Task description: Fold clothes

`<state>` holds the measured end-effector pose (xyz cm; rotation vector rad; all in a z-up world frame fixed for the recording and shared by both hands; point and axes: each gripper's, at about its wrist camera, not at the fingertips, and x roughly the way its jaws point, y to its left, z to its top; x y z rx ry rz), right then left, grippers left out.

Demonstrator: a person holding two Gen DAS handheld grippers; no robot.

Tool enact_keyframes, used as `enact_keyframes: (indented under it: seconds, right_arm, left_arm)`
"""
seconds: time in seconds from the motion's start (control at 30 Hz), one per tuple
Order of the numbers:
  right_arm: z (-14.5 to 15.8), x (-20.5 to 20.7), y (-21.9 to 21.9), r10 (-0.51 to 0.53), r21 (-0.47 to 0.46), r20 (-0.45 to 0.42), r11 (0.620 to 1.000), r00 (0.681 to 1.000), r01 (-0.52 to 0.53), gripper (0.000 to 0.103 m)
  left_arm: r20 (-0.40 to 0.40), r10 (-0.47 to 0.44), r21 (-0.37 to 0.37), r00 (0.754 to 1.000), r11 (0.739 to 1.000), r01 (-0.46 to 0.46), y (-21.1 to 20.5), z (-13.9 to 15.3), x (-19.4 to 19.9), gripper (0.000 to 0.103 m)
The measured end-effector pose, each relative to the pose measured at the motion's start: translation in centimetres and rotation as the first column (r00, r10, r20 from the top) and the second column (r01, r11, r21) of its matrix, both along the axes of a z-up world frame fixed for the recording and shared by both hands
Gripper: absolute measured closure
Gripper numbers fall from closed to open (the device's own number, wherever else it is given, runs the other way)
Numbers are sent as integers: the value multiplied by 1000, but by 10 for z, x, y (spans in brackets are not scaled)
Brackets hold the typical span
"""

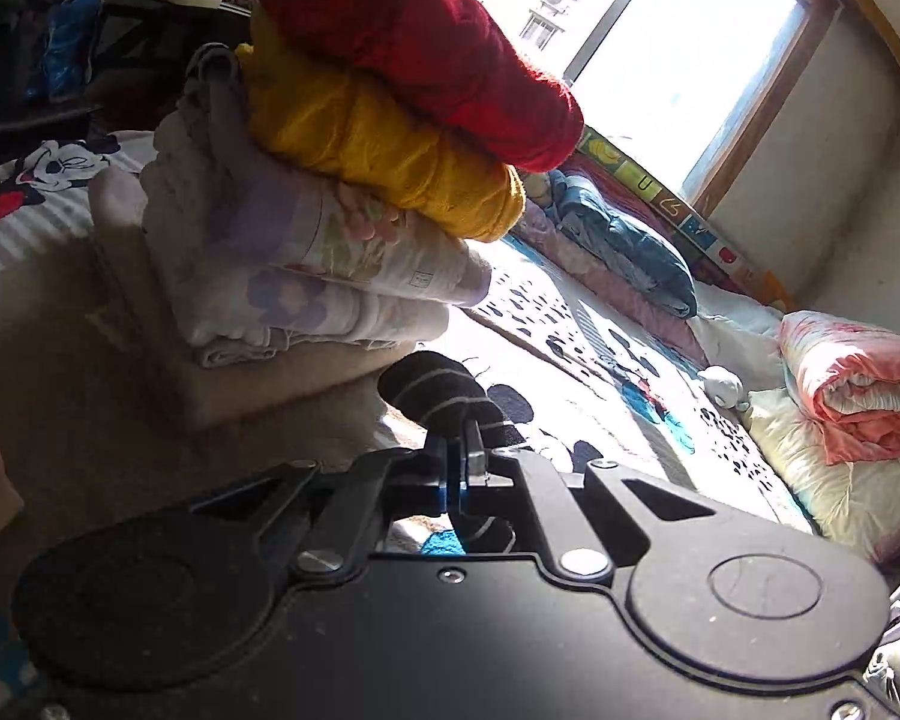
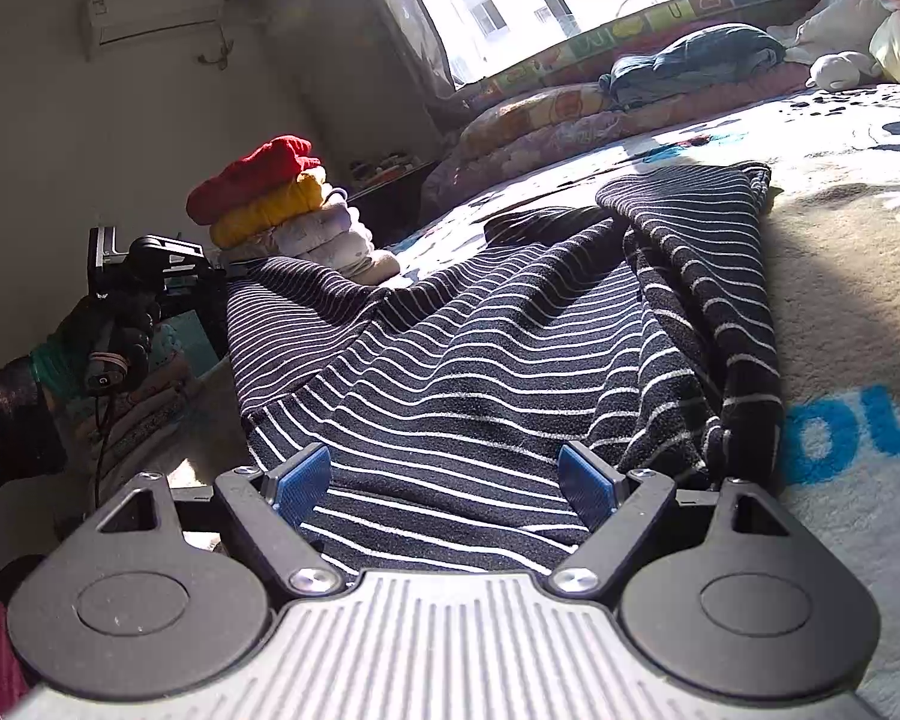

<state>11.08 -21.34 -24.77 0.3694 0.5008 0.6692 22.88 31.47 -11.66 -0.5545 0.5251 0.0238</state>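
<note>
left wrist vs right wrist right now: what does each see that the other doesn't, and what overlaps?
Only left wrist: the left gripper up close, shut on a bunched bit of the striped garment, and a Mickey Mouse print on the bedding behind the stack.

Only right wrist: the striped garment spread across the bed, the right gripper open over it, a wall air conditioner, and the gloved hand holding the left gripper.

Both: the folded stack topped by the red knit over a yellow one, the window, the blue quilt.
</note>
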Motion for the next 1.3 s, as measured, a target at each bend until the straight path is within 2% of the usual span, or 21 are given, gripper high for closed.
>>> enact_keyframes:
  seconds: [0.1,0.23,0.3,0.4,0.43,0.5,0.53,0.73,0.9,0.97,1.03,1.07,1.13,1.17,1.3]
  right_arm:
    - [0,0,0,1,-2,-1,1000,1000,-1,20]
    - [1,0,1,0,-9,0,1000,1000,0,20]
    - [1,0,1,-1,-12,1,1000,1000,1,20]
    - [2,0,2,-2,-19,1,1000,1000,2,20]
    - [2,-1,3,-3,-21,2,1000,1000,3,20]
    - [2,-1,3,-4,-25,3,1000,1000,4,20]
    - [2,-1,3,-4,-25,3,1000,1000,4,20]
    - [2,0,4,-3,-31,3,1000,1000,4,20]
    - [4,-1,7,-7,-58,6,998,1000,7,20]
    - [5,-2,10,-6,-81,9,997,1000,7,20]
    - [8,-3,14,3,-114,7,993,1000,-3,18]
    - [9,-3,16,9,-132,6,991,1000,-8,17]
    - [14,-4,21,11,-180,2,984,1000,-10,16]
    - [17,-7,24,3,-187,5,982,1000,-2,16]
    - [30,-19,33,-39,-180,29,983,999,44,16]
  left_arm:
    - [-68,25,29,997,999,-23,6,-22,-3,102]
    - [-108,40,24,993,999,-38,14,-36,-6,102]
    - [-72,21,0,997,1000,-21,12,-30,-3,102]
    - [107,-2,-82,994,997,11,17,-15,-15,102]
    - [80,5,-61,997,998,0,18,-17,-14,102]
    - [-94,17,4,995,1000,-17,16,-39,-2,102]
    - [-133,20,18,991,1000,-18,16,-49,-1,102]
    - [-167,59,-2,984,998,-60,20,-70,-8,102]
    - [-104,57,18,993,998,-55,20,-61,-9,102]
    - [-46,76,-27,996,997,-77,26,-59,-14,102]
    - [-151,84,9,985,996,-84,24,-68,-4,102]
    - [-174,78,23,982,997,-75,23,-70,-3,101]
    - [-167,84,15,982,996,-83,23,-64,-7,97]
    - [-161,98,35,982,995,-93,23,-58,-9,92]
    - [-133,86,159,987,985,-65,13,-32,-6,91]
